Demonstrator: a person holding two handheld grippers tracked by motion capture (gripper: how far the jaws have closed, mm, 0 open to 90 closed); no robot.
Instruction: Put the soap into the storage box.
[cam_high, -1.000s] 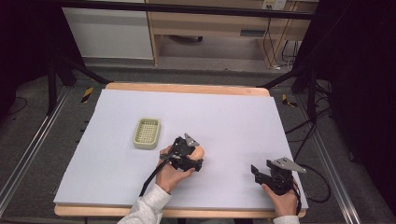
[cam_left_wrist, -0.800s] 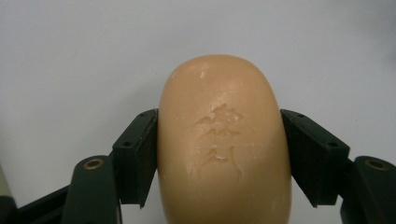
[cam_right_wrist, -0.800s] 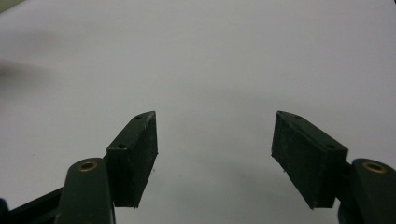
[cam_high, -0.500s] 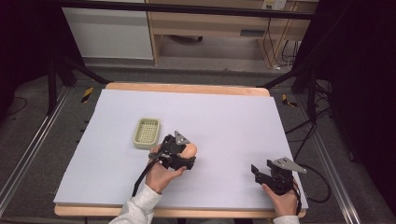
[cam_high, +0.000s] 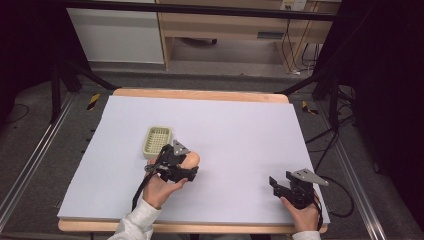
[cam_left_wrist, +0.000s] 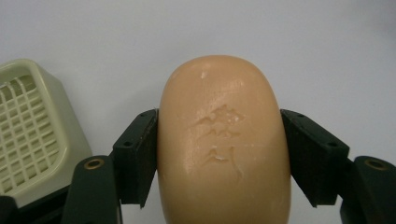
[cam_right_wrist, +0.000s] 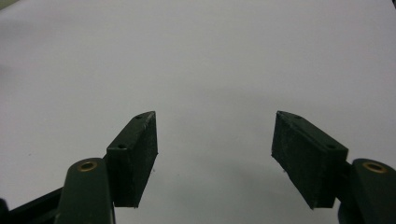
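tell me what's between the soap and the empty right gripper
Nothing: in the high view only bare white table lies between the soap in the left gripper and the right gripper.

Place: a lab or test room.
Bench: white-covered table with wooden edges, standing alone.
Surround: black frame bars, floor rails.
Far side: wooden desk, loose cables right.
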